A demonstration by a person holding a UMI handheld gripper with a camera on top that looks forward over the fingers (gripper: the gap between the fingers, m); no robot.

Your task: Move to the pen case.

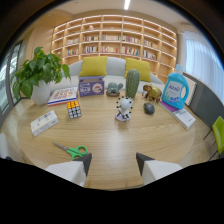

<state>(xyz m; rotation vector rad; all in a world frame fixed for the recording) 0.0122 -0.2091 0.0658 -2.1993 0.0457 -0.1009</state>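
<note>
One wooden desk (pixel 115 150) carries one potted plant (pixel 37 75), one Rubik's cube (pixel 74 109), one pair of green-handled scissors (pixel 72 150), one purple box (pixel 91 86), one cactus-shaped object (pixel 132 83), one blue detergent bottle (pixel 175 90), one dark stone-like object (pixel 149 108) and one black-and-white figurine (pixel 124 107). There are two small animal figures, one grey (pixel 114 89) and one brown (pixel 151 92), two flat white boxes (pixel 44 122) (pixel 183 117), and one colourful book (pixel 63 95). Beyond the desk stand two yellow cushions (pixel 93 66) (pixel 138 69), and one hand-held gripper (pixel 114 164) shows two fingers, spread apart with nothing between them.
</note>
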